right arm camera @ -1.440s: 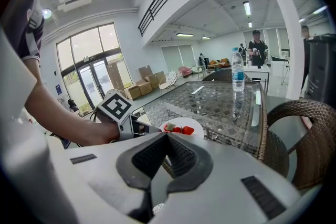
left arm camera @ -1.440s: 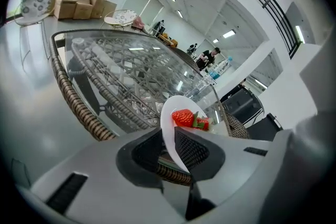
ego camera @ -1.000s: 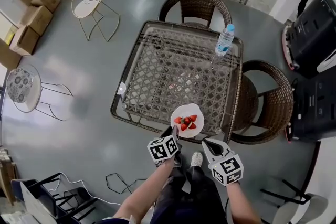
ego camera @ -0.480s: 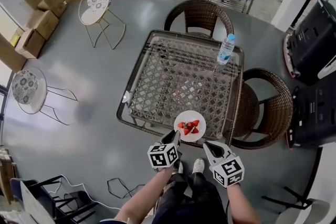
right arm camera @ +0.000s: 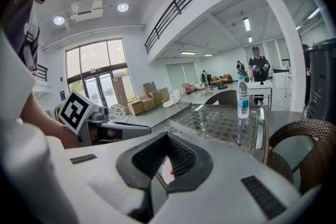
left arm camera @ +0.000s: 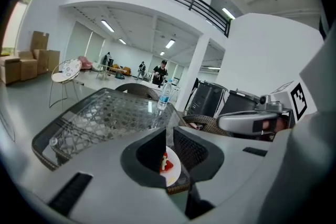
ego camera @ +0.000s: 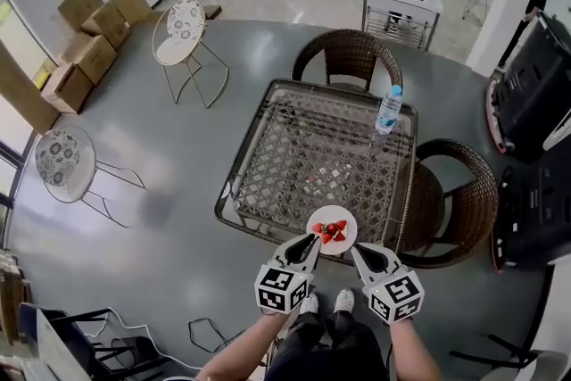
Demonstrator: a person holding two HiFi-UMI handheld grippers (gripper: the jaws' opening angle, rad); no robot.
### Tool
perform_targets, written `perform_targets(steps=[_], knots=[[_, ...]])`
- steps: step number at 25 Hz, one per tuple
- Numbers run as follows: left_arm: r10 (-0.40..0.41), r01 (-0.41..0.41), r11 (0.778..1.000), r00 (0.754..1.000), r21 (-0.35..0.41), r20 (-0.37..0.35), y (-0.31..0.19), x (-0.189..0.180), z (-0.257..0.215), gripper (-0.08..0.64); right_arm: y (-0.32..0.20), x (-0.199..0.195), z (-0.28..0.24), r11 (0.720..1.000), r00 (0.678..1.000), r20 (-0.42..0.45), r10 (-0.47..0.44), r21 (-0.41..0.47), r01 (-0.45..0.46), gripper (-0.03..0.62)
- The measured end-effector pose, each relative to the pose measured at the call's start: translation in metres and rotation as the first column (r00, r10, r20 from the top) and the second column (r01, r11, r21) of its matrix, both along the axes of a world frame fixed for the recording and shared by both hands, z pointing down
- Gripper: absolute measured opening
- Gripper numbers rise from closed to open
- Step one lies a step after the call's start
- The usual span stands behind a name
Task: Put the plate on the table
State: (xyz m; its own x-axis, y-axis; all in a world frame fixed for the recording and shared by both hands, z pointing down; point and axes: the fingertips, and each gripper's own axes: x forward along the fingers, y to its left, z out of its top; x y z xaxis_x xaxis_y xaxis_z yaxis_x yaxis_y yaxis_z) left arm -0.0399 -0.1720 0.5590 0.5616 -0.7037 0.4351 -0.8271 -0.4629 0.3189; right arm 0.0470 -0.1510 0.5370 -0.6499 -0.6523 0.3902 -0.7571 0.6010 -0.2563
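- Plate (ego camera: 333, 214) of strawberries (ego camera: 330, 231) is sitting over the desk's (ego camera: 268, 156) near edge, toward the right corner. Whether it is resting on the glass or hanging just above, I cannot tell.
- Left hand-held gripper (ego camera: 310, 246) is pinching the plate's near-left rim, jaws nearly together on it.
- Right hand-held gripper (ego camera: 356, 249) is hovering just beside the near-right rim, jaws drawn together, seemingly on nothing.
- Task is looking nearly done, since the plate is over its spot. Settling it flat and letting go are what is left.
- Desk is showing a glass top over wicker lattice, with a bottle (ego camera: 388, 110) standing at the far right corner, well apart from the plate.
- Room is lying wide open: grey floor (ego camera: 134, 156), two wicker chairs (ego camera: 347, 56) crowding the desk, boxes (ego camera: 89, 40) stacking up far left.
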Motion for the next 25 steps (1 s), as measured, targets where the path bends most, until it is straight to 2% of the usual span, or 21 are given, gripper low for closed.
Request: perform_targets(steps=[2, 10, 17, 25], knots=[[0.035, -0.036, 0.999, 0.999, 0.041, 0.01, 0.002, 0.006, -0.019, 0.025, -0.004, -0.002, -0.015, 1.0, 1.0, 0.015, 0.0, 0.029, 0.0, 0.005], [0.141, -0.136, 0.977, 0.99, 0.164, -0.013, 0.005, 0.029, -0.087, 0.008, -0.018, -0.006, -0.075, 0.989, 0.999, 0.051, 0.004, 0.148, -0.012, 0.005], [0.195, -0.18, 0.962, 0.979, 0.205, -0.056, 0.007, 0.038, -0.129, 0.008, -0.024, -0.01, -0.112, 0.975, 0.999, 0.048, 0.004, 0.222, -0.014, 0.005], [0.206, -0.184, 0.955, 0.976, 0.233, -0.073, 0.009, 0.037, -0.157, 0.008, -0.024, -0.012, -0.144, 0.959, 0.998, 0.06, 0.005, 0.283, -0.022, 0.005]])
